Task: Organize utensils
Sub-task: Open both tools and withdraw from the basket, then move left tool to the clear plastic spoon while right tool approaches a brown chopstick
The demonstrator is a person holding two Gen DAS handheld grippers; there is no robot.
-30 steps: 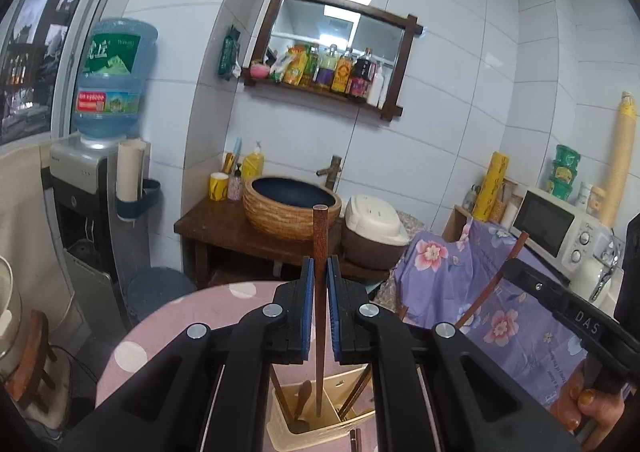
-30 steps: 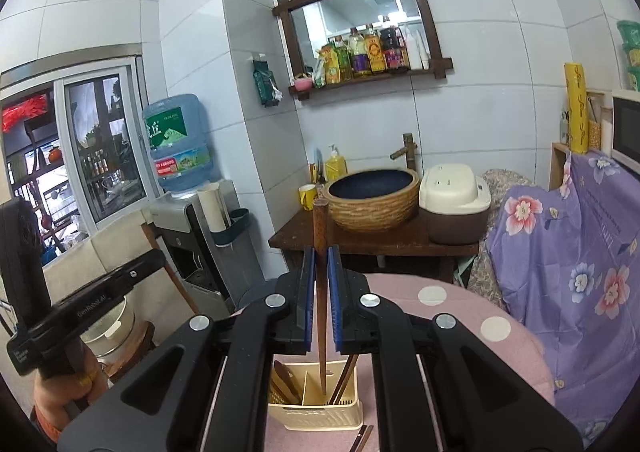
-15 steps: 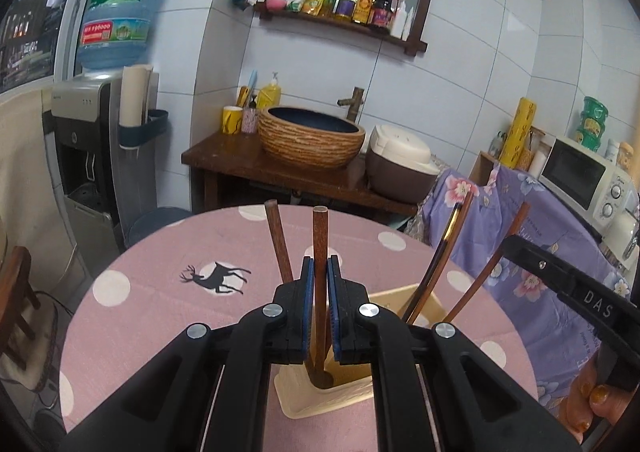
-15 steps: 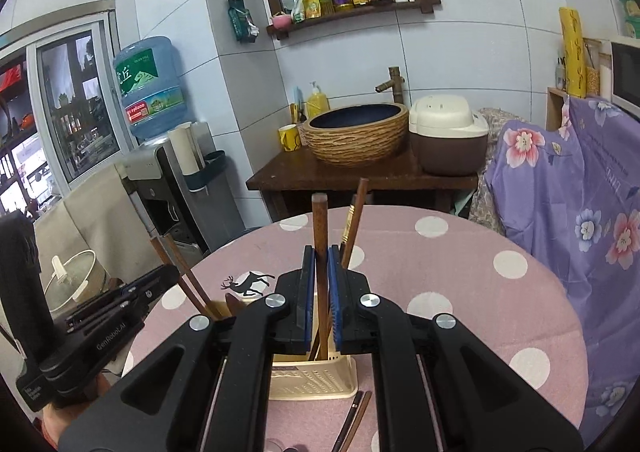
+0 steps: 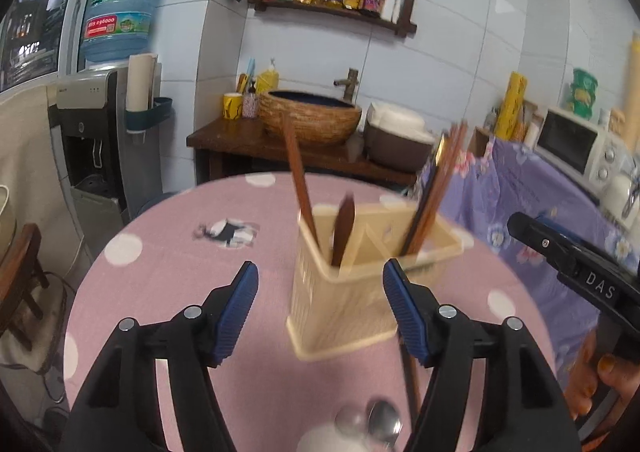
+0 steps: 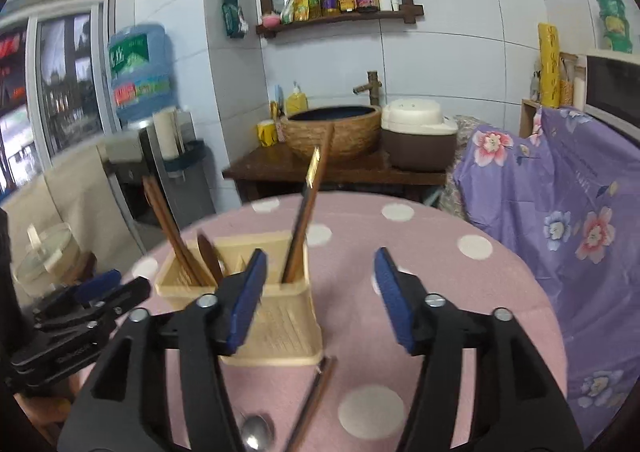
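Note:
A cream utensil holder (image 5: 344,304) (image 6: 280,328) stands on the pink dotted table (image 5: 172,272). Brown chopsticks (image 5: 298,180) and a wooden spoon (image 5: 344,228) lean in its left compartment. More chopsticks (image 5: 436,188) (image 6: 308,208) stand in its right compartment. My left gripper (image 5: 320,266) is just short of the holder, jaws opening, nothing pressed between the pads. My right gripper (image 6: 320,252) hangs over the holder's right end, jaws also opening and empty. Loose chopsticks (image 6: 312,404) and a metal spoon (image 6: 256,432) lie on the table in front of the holder.
Beyond the table stand a water dispenser (image 5: 100,140), a wooden stand with a woven basin (image 5: 312,124) and a rice cooker (image 5: 396,140). On the right a purple floral cloth (image 6: 560,212) is draped below a microwave (image 5: 572,144). A person's hand (image 5: 600,380) holds the right gripper.
Both grippers came down toward the holder, each shut on an upright chopstick. Both jaws have now spread wide, and the chopsticks stand in the holder.

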